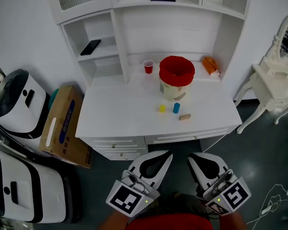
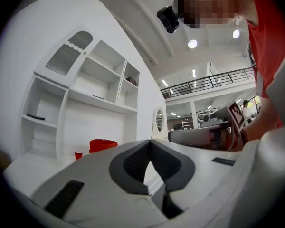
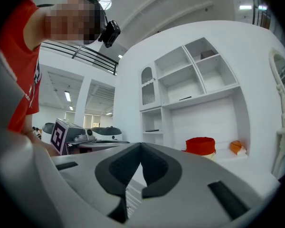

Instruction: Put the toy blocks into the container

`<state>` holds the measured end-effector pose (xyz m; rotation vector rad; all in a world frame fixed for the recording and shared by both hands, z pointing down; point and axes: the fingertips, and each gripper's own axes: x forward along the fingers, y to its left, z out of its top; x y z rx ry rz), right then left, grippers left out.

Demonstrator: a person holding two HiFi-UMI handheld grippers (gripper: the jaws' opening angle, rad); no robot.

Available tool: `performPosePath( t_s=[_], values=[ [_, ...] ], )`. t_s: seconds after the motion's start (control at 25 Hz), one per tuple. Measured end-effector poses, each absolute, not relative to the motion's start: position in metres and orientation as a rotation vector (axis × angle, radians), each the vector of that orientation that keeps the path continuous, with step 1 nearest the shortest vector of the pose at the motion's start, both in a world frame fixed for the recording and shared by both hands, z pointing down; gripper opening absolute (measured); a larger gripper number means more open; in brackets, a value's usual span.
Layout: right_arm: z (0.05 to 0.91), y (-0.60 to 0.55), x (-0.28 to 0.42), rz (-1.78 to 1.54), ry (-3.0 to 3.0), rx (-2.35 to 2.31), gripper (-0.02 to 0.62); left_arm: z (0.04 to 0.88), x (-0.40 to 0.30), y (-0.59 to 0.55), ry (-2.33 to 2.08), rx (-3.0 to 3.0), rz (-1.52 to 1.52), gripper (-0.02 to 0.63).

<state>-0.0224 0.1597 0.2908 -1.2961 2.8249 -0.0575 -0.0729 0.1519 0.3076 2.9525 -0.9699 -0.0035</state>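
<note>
A: Head view, items?

B: Left gripper [image 1: 162, 155] and right gripper [image 1: 196, 156], side by side in front of the desk [image 1: 125, 114], short of its front edge. Both have jaws together and hold nothing. On the desk are three blocks: yellow block [image 1: 162, 109], blue block [image 1: 176, 108] and tan block [image 1: 185, 117]. They lie close together, just in front of the container [image 1: 170, 91], and all are outside it. A cup [image 1: 148, 66] stands to the container's left.

A: Step in hand?

B: The approach, I judge; nothing is picked yet. Part the jaws before reaching the blocks, not over them. Take one block per gripper. The blue block stands upright, so close across its sides. The tan block lies flat and needs a lower, level grip. Keep clear of neighbouring blocks, since a nudge could roll one off. Release only past the container's rim.

A: Left gripper view?

B: Left gripper [image 2: 150, 144] with tips meeting and nothing between them. The container [image 2: 103, 145] and cup [image 2: 78, 154] show over the jaws. No blocks can be seen here; only the head view shows them. The right gripper's marker cube [image 2: 236, 112] shows at the side.

A: Right gripper view?

B: Right gripper [image 3: 140, 145] with tips closed and empty. The container [image 3: 200, 145] is ahead to the right. No blocks and no cup here. This view alone shows the left gripper's marker cube [image 3: 59, 133] from the side.
</note>
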Motion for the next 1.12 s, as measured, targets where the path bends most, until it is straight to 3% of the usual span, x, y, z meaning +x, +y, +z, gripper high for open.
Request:
performPosePath(
  t_s=[0.8,1.12],
  values=[
    [0.325,0.015,0.026,-0.064,2.938,-1.191,0.017,0.332,-0.058,0.006,-1.244,2.924,-0.015,0.011],
    [0.355,-0.041,0.051,-0.108,3.056,-1.083,0.023,0.348,-0.034,-0.041,-1.283,2.815,0.139,0.011]
  ],
)
